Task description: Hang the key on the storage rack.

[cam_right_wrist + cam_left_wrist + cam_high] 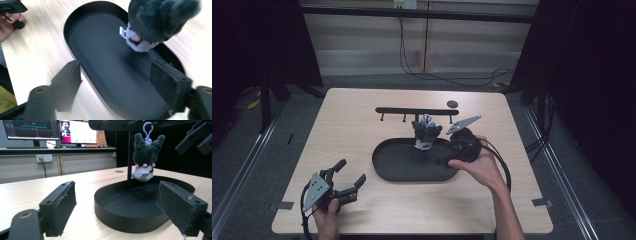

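A dark plush keychain with a white face hangs upside down by its lilac clip from the black hook rack, over the far rim of the black oval tray. My right gripper is at the tray's right end, just beside the plush. In the right gripper view the gripper is open over the tray floor, with the plush ahead of its jaws and nothing between them. My left gripper rests open near the table's front left corner. It faces the tray and the plush.
A small dark disc lies on the table behind the rack. The rack's post stands at the tray's far side. The light wooden table has bare room left of the tray. Monitors stand on a bench beyond.
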{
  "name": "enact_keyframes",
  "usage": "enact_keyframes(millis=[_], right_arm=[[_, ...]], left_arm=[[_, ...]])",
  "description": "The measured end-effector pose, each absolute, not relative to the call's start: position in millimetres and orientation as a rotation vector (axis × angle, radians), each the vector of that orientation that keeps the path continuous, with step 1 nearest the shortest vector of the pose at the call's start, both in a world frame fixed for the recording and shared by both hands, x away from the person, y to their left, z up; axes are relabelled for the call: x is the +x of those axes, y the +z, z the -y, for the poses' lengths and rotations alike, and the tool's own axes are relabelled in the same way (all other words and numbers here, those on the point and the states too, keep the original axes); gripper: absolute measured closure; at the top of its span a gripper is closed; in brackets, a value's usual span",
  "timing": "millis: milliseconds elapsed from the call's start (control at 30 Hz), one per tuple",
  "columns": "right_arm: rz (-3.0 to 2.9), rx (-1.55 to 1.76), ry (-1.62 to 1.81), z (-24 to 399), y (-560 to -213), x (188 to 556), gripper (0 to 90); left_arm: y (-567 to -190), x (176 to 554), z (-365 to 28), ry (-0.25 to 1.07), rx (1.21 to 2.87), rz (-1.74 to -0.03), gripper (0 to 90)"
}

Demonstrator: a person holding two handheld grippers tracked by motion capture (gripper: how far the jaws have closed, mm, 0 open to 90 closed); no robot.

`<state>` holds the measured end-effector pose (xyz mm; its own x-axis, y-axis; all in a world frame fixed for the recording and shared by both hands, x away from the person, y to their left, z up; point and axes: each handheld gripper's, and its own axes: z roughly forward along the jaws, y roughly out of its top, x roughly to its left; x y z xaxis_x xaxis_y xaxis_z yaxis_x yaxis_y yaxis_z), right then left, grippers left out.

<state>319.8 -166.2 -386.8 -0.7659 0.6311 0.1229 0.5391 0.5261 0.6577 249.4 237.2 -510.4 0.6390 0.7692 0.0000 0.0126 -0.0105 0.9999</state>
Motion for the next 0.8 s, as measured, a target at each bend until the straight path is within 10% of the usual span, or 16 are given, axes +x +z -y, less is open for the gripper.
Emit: enact_keyframes(millis=[800], right_arm=[[-1.907, 1.188, 1.235, 204.6, -487.2, 253.0, 20.1]], left_arm=[[-510.4, 249.3, -237.1, 0.68, 1.473, -0.694, 15.5]])
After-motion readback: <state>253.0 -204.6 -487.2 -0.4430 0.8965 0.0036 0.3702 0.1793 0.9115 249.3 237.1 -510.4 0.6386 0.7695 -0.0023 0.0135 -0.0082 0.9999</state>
